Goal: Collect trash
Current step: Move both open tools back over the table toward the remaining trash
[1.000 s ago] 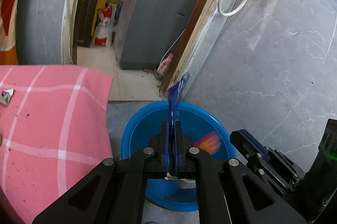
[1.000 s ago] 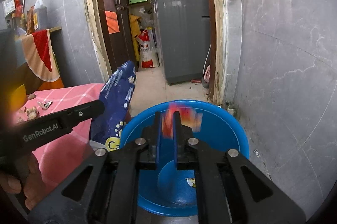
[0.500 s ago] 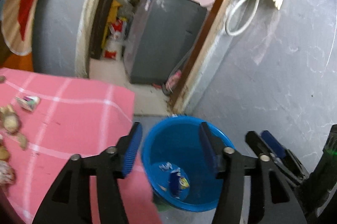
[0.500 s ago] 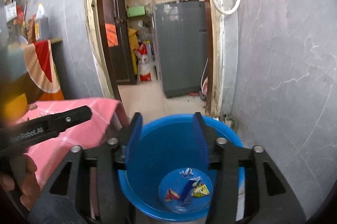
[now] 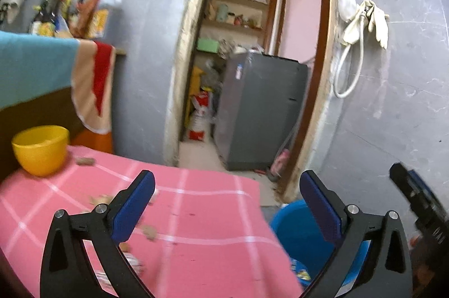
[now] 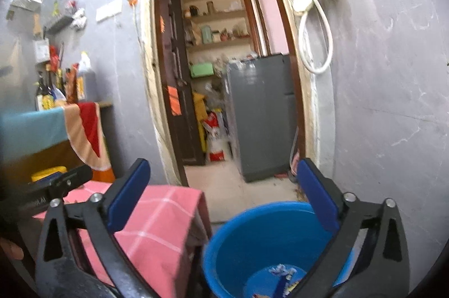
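Left gripper: jaws opening, spread wide, nothing between the blue pads. It's aimed across the table with its pink checked cloth, so my read is it's lining up on the next pickup, not the bin.

Right gripper: jaws opening too, wide, empty. It hangs over the blue bucket, which fits a drop position: mouth of the bucket directly below and ahead of the pads.

Trash already in: wrappers lie on the bucket floor, a blue-white one plus something red and yellow beside it. The left view catches a corner of the same pile low in the bucket.

Bucket placement makes sense: on the floor, just beside the table's corner, below the cloth's hanging edge, so the carry from tabletop to bin is short.

Trash left to collect: brownish scraps scattered on the cloth near the left gripper's left finger, more bits farther back next to the yellow bowl. Too blurred to say what they are; look like shells or peel. Small and flat, so the pinch probably needs to come low against the cloth, with a risk of grabbing fabric along with it.

Bowl stands upright at the table's far left; can't see inside it.

Judgement: task partway, several scraps outstanding.
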`<state>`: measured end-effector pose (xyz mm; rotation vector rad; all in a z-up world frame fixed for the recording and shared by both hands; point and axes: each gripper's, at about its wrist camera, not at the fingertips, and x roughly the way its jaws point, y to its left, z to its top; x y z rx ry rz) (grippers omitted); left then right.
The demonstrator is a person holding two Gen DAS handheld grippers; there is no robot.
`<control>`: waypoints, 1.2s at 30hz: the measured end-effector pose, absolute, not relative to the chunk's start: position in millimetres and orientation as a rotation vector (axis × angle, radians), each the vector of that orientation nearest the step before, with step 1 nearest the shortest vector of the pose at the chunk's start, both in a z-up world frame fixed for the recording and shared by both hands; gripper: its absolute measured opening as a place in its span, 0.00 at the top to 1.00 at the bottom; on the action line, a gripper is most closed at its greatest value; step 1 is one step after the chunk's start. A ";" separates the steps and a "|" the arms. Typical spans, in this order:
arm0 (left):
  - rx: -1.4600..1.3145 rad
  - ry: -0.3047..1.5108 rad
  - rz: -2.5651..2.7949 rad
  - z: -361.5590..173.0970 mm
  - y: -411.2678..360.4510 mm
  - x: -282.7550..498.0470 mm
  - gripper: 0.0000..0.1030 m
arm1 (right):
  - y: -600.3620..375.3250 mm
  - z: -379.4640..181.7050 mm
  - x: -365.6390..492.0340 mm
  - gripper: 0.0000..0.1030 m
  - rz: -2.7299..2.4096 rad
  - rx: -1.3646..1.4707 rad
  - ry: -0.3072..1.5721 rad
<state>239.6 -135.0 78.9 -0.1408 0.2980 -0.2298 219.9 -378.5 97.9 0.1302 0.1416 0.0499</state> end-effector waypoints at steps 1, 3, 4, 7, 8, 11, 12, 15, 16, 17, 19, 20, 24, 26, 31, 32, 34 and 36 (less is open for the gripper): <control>-0.137 0.285 -0.215 79.1 -131.1 236.5 0.02 | -375.4 99.6 218.5 0.00 0.056 0.132 0.131; -0.132 0.251 -0.195 82.0 -118.5 226.5 0.02 | -365.6 104.1 214.6 0.00 0.076 0.134 0.104; -0.130 0.238 -0.186 83.1 -113.0 222.5 0.02 | -359.9 106.4 212.2 0.00 0.089 0.134 0.089; -0.126 0.207 -0.159 86.9 -97.6 212.2 0.02 | -343.9 111.2 205.7 0.00 0.115 0.120 0.055; -0.125 0.193 -0.148 88.7 -91.3 207.3 0.02 | -340.2 112.1 203.8 0.00 0.122 0.116 0.049; -0.117 0.169 -0.124 93.0 -76.4 199.6 0.02 | -323.5 114.7 199.7 0.00 0.149 0.102 0.027; -0.116 0.162 -0.115 94.5 -69.8 196.4 0.02 | -318.8 115.3 199.3 0.00 0.158 0.100 0.023; -0.114 0.151 -0.096 97.8 -53.1 191.3 0.02 | -303.4 116.9 198.5 0.00 0.179 0.085 0.018; -0.111 0.147 -0.085 98.3 -46.2 188.9 0.02 | -299.0 116.7 197.7 0.00 0.187 0.081 0.016; -0.108 0.143 -0.078 98.3 -41.6 187.6 0.02 | -293.8 116.6 197.6 0.00 0.195 0.076 0.017; -0.103 0.140 -0.058 96.7 -28.9 183.7 0.02 | -284.8 116.1 198.3 0.00 0.209 0.066 0.022; -0.102 0.141 -0.050 95.3 -23.1 182.1 0.02 | -279.3 115.8 199.6 0.00 0.220 0.060 0.027; -0.104 0.150 -0.022 86.9 -3.3 177.9 0.02 | -265.6 111.4 204.1 0.00 0.250 0.053 0.055; -0.103 0.160 -0.016 82.3 3.6 177.7 0.02 | -260.5 109.0 207.1 0.00 0.262 0.053 0.073; -0.098 0.205 -0.009 68.4 22.6 179.5 0.02 | -248.2 101.9 217.8 0.00 0.294 0.053 0.141; -0.100 0.215 -0.006 65.6 25.9 179.9 0.02 | -245.9 99.9 219.0 0.00 0.297 0.050 0.155; -0.106 0.242 -0.004 61.0 32.8 183.9 0.02 | -238.9 95.2 226.2 0.00 0.303 0.037 0.200; -0.114 0.268 -0.003 56.7 37.9 187.4 0.02 | -231.3 89.6 234.7 0.00 0.318 0.025 0.253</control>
